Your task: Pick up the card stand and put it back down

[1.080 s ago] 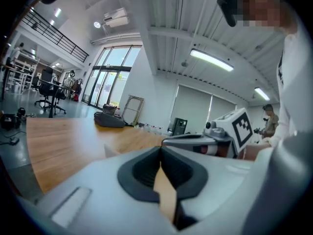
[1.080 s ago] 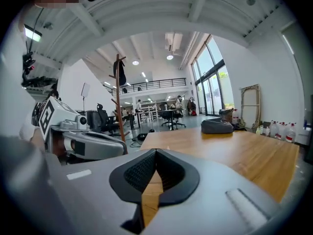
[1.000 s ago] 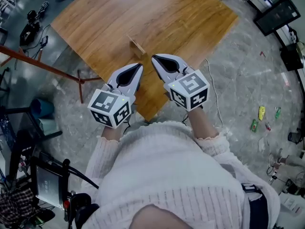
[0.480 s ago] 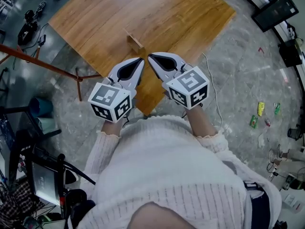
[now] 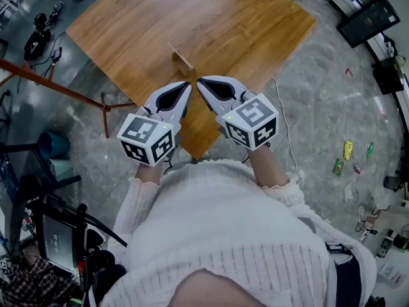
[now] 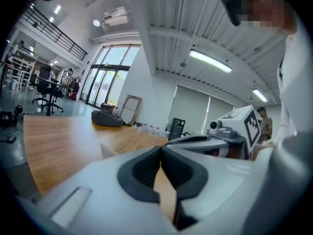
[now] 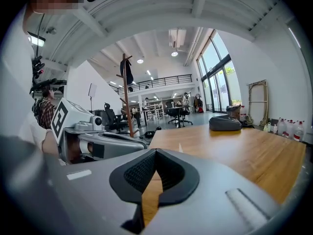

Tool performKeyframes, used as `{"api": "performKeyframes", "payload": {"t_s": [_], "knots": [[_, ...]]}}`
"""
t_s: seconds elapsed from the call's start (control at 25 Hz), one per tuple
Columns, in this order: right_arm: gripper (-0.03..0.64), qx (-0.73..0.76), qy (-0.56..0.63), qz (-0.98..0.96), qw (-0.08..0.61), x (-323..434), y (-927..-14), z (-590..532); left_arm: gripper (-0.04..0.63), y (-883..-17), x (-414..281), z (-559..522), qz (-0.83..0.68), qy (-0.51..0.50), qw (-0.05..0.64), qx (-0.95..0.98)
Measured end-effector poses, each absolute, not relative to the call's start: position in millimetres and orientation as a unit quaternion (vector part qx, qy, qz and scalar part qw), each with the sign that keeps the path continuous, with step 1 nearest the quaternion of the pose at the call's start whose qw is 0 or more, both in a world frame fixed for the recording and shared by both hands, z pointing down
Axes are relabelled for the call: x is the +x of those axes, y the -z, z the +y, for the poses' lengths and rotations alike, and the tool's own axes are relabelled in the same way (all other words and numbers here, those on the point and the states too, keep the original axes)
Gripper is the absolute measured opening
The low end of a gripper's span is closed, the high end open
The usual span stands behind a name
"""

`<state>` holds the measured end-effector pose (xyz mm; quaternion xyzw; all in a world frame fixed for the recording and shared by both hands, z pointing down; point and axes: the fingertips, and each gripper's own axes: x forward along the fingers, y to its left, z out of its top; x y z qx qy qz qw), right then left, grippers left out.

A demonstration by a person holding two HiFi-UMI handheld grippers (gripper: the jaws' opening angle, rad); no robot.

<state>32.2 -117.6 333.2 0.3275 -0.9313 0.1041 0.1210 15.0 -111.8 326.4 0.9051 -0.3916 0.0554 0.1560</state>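
Our left gripper (image 5: 186, 85) and right gripper (image 5: 199, 82) both have their jaws pressed together with nothing between them. Their tips almost meet now, where a second ago we kept a gap between them. The card stand (image 5: 182, 61) rests on the wooden table (image 5: 255, 24), near the tips at twelve o'clock, untouched and unmoved.

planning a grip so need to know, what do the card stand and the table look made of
Card stand: looks like light, unpainted wood, a pale tan block with a matte face. It is too small to show grain, so it could be a wood composite.
Table: wood or a wood-look veneer, warm brown with long grain streaks and a soft satin sheen.
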Motion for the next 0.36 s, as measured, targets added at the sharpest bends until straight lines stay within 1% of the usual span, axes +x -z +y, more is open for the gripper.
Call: {"api": "performKeyframes", "payload": {"t_s": [0.36], "knots": [[-0.002,0.332,-0.098,-0.931,0.115,32,-327,-132,0.008,-315,9,-125,-0.39,-0.052,0.137,0.909]]}}
